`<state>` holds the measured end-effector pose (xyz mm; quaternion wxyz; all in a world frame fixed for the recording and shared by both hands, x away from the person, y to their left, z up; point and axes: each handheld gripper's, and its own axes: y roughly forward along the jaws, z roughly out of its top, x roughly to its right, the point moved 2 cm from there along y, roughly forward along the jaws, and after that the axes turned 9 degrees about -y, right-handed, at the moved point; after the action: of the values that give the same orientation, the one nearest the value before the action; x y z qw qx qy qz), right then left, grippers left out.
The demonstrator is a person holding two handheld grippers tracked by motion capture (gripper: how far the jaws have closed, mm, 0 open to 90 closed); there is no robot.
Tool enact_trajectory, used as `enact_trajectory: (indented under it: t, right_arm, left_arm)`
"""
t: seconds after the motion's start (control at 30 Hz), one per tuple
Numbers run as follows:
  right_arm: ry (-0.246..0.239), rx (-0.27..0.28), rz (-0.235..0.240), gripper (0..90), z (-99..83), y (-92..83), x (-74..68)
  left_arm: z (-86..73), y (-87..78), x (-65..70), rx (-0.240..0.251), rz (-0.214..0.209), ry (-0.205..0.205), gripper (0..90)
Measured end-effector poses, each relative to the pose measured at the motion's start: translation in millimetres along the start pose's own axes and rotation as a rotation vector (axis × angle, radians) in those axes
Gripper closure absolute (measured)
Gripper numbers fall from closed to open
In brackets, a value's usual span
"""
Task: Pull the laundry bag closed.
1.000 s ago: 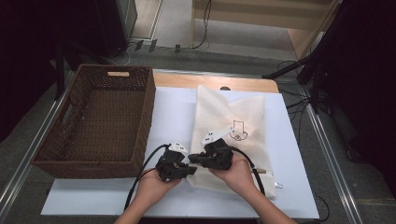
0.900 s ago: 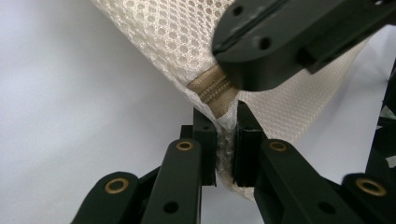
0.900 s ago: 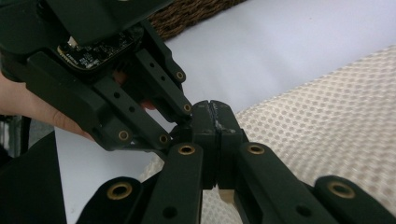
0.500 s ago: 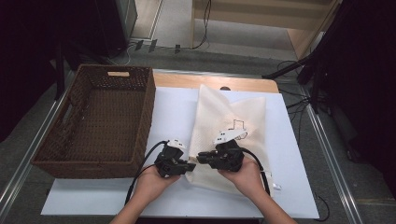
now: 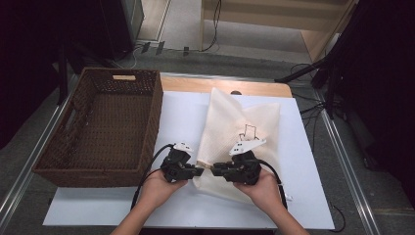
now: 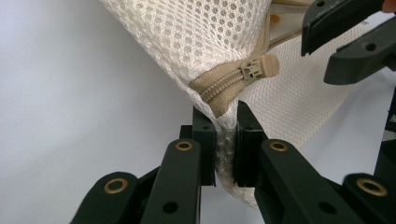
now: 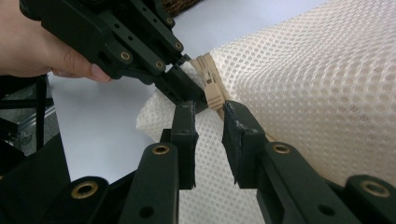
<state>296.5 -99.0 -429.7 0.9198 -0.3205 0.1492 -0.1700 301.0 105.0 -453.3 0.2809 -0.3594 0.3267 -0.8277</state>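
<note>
Now, cream mesh bag (image 5: 244, 132) lies on white table sheet (image 5: 313, 196), right of brown wicker basket (image 5: 105, 127), near corner lifted off sheet. Left gripper (image 5: 198, 171) clamps bag corner: jaws pressed together on mesh just below tan zipper end (image 6: 219, 88). Zipper pull (image 6: 261, 65) sits just above that grip. Right gripper (image 7: 208, 114) faces left one nearly tip to tip, jaws apart, straddling zipper pull without closing. Hands (image 5: 159, 188) grip both tools at near table edge.
</note>
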Motion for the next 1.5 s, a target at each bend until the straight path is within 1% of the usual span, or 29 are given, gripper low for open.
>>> enact_trajectory:
  t: [0.07,0.1,0.33,0.43,0.6,0.7,0.83,0.93,1.13,1.2,1.3,1.33,1.5]
  right_arm:
    - [0.010,-0.003,-0.003,74.1,-1.2,-0.2,-0.5]
    - [0.005,0.001,0.000,73.8,-2.2,0.0,0.1]
    - [0.031,-0.003,0.011,73.8,-3.7,0.4,-1.3]
    - [0.031,-0.014,0.018,74.0,-4.0,3.3,-2.2]
    - [0.047,-0.037,0.027,74.0,-5.7,10.1,-1.1]
    - [0.052,-0.035,0.040,74.0,-5.4,14.2,0.0]
    - [0.065,-0.039,0.041,73.9,-4.4,17.3,-0.7]
    - [0.065,-0.034,0.038,73.9,-4.4,18.3,0.6]
    - [0.094,-0.027,0.028,73.9,-4.6,17.6,4.9]
    - [0.094,-0.026,0.026,74.0,-4.6,17.2,6.3]
    - [0.104,-0.013,0.038,76.0,-3.9,16.2,6.5]
    - [0.104,-0.011,0.040,76.1,-3.6,16.0,6.3]
    - [0.104,0.003,0.049,77.4,-1.9,15.4,4.3]
  left_arm:
    - [0.7,-0.6,0.1,0.000,0.009,0.007,82.4]
    - [1.1,-1.0,-0.1,-0.001,0.008,0.008,82.4]
    - [2.2,-1.6,0.9,0.000,0.014,0.019,82.3]
    - [2.2,-1.6,1.2,0.005,0.015,0.021,82.3]
    - [1.8,-1.6,2.4,0.008,0.014,0.020,82.2]
    - [1.5,-0.8,3.4,0.006,0.016,0.027,82.2]
    - [0.8,0.7,4.3,0.001,0.020,0.030,82.2]
    - [0.3,1.5,4.5,-0.001,0.022,0.033,82.1]
    - [-0.1,2.4,6.1,-0.006,0.024,0.033,82.1]
    - [-0.2,2.5,6.2,-0.007,0.021,0.033,82.1]
    - [-0.8,4.0,6.7,-0.008,0.022,0.034,82.1]
    - [-1.2,5.0,7.5,-0.007,0.023,0.028,82.1]
    - [-2.6,9.4,10.6,-0.023,0.028,0.051,82.0]
